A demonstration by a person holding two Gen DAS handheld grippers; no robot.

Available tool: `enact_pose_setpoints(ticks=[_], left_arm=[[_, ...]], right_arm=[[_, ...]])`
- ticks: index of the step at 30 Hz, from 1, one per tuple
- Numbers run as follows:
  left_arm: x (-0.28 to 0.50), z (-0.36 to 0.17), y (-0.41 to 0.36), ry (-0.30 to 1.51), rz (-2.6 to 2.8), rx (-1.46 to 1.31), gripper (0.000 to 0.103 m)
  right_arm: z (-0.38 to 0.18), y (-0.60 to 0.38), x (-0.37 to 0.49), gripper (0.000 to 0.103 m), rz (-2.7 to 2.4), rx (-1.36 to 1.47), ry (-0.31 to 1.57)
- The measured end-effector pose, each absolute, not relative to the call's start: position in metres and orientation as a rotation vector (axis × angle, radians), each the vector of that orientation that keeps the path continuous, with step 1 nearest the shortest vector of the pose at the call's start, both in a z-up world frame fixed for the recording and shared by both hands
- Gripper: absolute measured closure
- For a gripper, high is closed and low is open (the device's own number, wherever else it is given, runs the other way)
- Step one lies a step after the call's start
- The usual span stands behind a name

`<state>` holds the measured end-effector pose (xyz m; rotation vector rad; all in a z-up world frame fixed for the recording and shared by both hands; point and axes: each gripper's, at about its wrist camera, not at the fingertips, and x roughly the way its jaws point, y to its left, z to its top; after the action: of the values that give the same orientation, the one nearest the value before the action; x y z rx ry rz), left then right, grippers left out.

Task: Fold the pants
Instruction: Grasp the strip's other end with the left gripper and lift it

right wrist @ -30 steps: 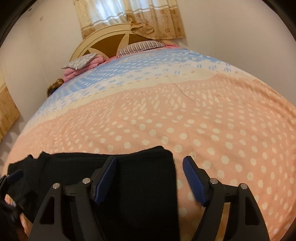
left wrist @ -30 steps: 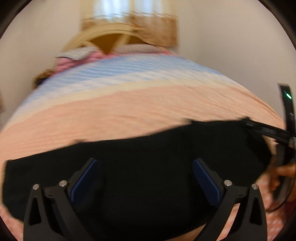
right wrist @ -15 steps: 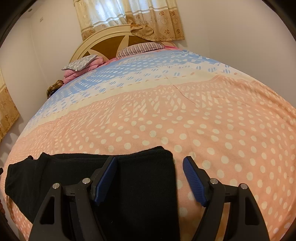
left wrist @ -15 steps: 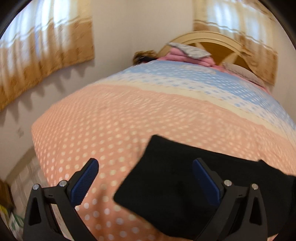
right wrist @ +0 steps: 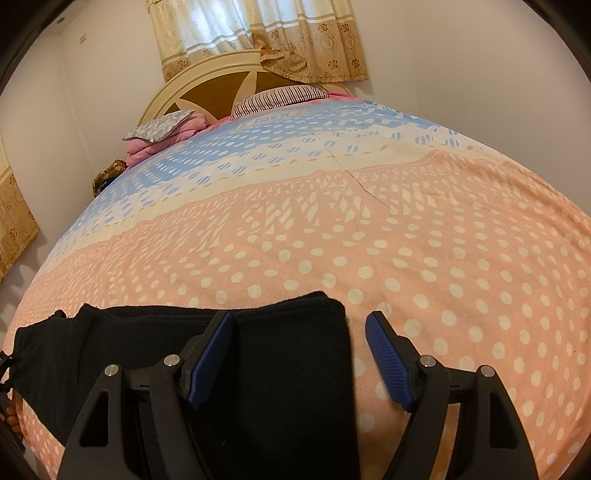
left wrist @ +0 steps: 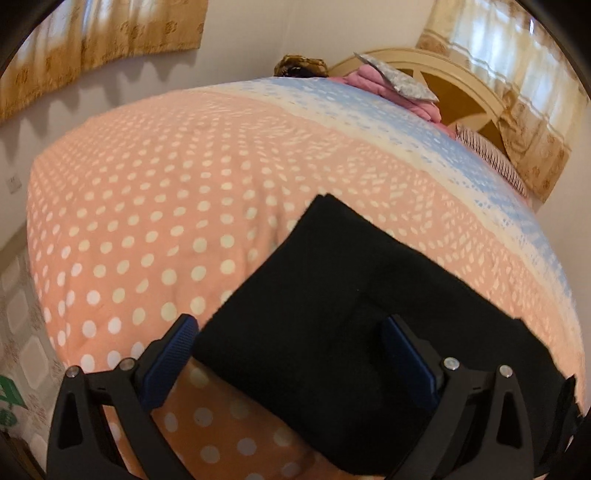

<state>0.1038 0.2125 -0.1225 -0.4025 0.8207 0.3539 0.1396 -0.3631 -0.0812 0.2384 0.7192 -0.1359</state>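
Black pants point(left wrist: 354, 317) lie flat along the near edge of a bed with a pink polka-dot blanket point(left wrist: 155, 206). In the left wrist view my left gripper point(left wrist: 291, 358) is open over the pants' left end, holding nothing. In the right wrist view the pants point(right wrist: 207, 350) stretch leftward, and my right gripper point(right wrist: 299, 354) is open over their right end, its left finger above the cloth and its right finger point(right wrist: 384, 354) over the blanket point(right wrist: 406, 236).
Pillows point(right wrist: 280, 96) and a pink folded blanket point(right wrist: 166, 138) lie by the cream headboard point(right wrist: 207, 79) at the far end. Curtains point(right wrist: 258, 33) hang behind. The bed's left side drops to a tiled floor point(left wrist: 22, 314) beside a wall.
The left gripper has swung left from over the middle of the pants to their left end. The right gripper has stayed nearly still. Both remain open.
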Motion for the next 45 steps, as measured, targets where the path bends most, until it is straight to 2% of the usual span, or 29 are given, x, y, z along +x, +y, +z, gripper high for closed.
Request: enact_pose_setpoints(ticks=[2, 4, 5, 7, 8, 13, 19, 24, 26, 30, 31, 32, 35, 40, 43, 45], left_arm=[[0.102, -0.121, 0.21, 0.814, 0.351, -0.405, 0.006], [0.101, -0.119, 0.214, 0.806, 0.358, -0.403, 0.025], [0.101, -0.118, 0.215, 0.803, 0.361, -0.404, 0.029], [0.097, -0.116, 0.224, 0.785, 0.334, -0.45, 0.051], [0.093, -0.115, 0.229, 0.775, 0.316, -0.485, 0.057], [0.093, -0.116, 0.228, 0.758, 0.286, -0.503, 0.072], [0.096, -0.093, 0.218, 0.696, 0.293, -0.462, 0.076], [0.093, -0.059, 0.196, 0.606, 0.255, -0.356, 0.076], [0.093, -0.049, 0.184, 0.582, 0.232, -0.317, 0.076], [0.093, -0.036, 0.164, 0.548, 0.188, -0.259, 0.076], [0.094, -0.035, 0.162, 0.545, 0.18, -0.254, 0.076], [0.094, -0.033, 0.16, 0.542, 0.177, -0.25, 0.076], [0.094, -0.031, 0.159, 0.537, 0.176, -0.243, 0.076], [0.092, -0.032, 0.153, 0.532, 0.171, -0.22, 0.076], [0.09, -0.029, 0.151, 0.528, 0.154, -0.228, 0.076], [0.089, -0.023, 0.146, 0.517, 0.13, -0.222, 0.076]], right_arm=[[-0.081, -0.363, 0.14, 0.027, -0.136, 0.239, 0.719], [-0.081, -0.363, 0.14, 0.027, -0.136, 0.237, 0.719], [-0.081, -0.363, 0.14, 0.027, -0.136, 0.238, 0.719], [-0.081, -0.363, 0.14, 0.027, -0.136, 0.238, 0.719], [-0.081, -0.363, 0.14, 0.027, -0.137, 0.237, 0.719], [-0.081, -0.363, 0.14, 0.027, -0.138, 0.235, 0.719], [-0.078, -0.365, 0.137, 0.028, -0.145, 0.244, 0.711], [-0.036, -0.363, 0.1, 0.028, -0.14, 0.246, 0.446], [-0.029, -0.356, 0.093, 0.028, -0.064, 0.241, 0.408], [-0.036, -0.332, 0.104, 0.028, 0.144, 0.288, 0.487], [-0.04, -0.325, 0.108, 0.031, 0.202, 0.308, 0.518], [-0.043, -0.321, 0.111, 0.039, 0.241, 0.317, 0.536], [-0.05, -0.289, 0.116, 0.051, 0.357, 0.226, 0.608], [-0.085, -0.241, 0.125, 0.052, 0.462, 0.067, 0.779], [-0.081, -0.226, 0.117, 0.05, 0.446, -0.106, 0.741], [-0.077, -0.238, 0.12, 0.05, 0.483, -0.015, 0.74]])
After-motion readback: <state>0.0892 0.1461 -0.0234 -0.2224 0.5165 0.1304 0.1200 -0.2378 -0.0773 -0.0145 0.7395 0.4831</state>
